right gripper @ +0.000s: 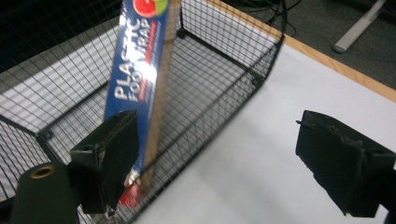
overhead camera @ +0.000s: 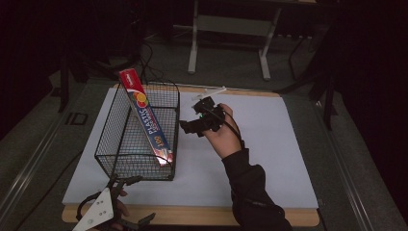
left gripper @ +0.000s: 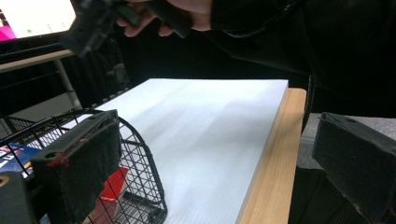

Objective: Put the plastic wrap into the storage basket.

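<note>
Plastic wrap box stands tilted inside the wire basket, bottom end in the basket's near-right corner, top end sticking out above the far rim. Right gripper hovers just right of the basket, above the white sheet on the desk; fingers released, spread wide, nothing between them. Left gripper sits at the basket's near edge, fingers released and empty.

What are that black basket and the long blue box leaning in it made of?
The basket looks like thin metal wire with a black coating: an open see-through grid. The blue box seems glossy printed cardboard: sharp edges, a shine on its face, and "Plastic Food Wrap" lettering.
</note>
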A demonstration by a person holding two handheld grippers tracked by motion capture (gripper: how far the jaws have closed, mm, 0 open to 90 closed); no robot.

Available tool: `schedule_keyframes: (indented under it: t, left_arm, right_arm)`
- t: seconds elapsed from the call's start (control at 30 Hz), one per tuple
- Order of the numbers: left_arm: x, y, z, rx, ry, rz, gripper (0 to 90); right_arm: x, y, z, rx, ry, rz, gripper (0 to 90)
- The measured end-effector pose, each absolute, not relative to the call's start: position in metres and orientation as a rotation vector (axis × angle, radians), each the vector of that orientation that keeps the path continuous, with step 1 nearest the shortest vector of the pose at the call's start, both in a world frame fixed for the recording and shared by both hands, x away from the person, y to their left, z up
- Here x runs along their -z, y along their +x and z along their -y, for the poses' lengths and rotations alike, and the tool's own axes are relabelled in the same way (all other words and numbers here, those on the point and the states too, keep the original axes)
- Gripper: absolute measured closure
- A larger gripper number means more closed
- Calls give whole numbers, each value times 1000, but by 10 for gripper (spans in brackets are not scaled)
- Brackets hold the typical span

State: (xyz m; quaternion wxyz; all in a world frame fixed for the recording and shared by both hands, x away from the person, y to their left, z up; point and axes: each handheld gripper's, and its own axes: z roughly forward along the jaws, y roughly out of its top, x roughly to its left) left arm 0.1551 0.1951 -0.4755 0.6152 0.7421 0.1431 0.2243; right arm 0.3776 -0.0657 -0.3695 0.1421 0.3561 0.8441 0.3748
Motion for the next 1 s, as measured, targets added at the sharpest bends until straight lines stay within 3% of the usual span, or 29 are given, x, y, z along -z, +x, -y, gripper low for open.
schedule_keyframes:
  t: [1.0]
  left_arm:
    - [477, 156, -192, -512, 1724, -324, 19]
  right_arm:
    - [432, 333, 169, -1108, 1076, -2436, 138]
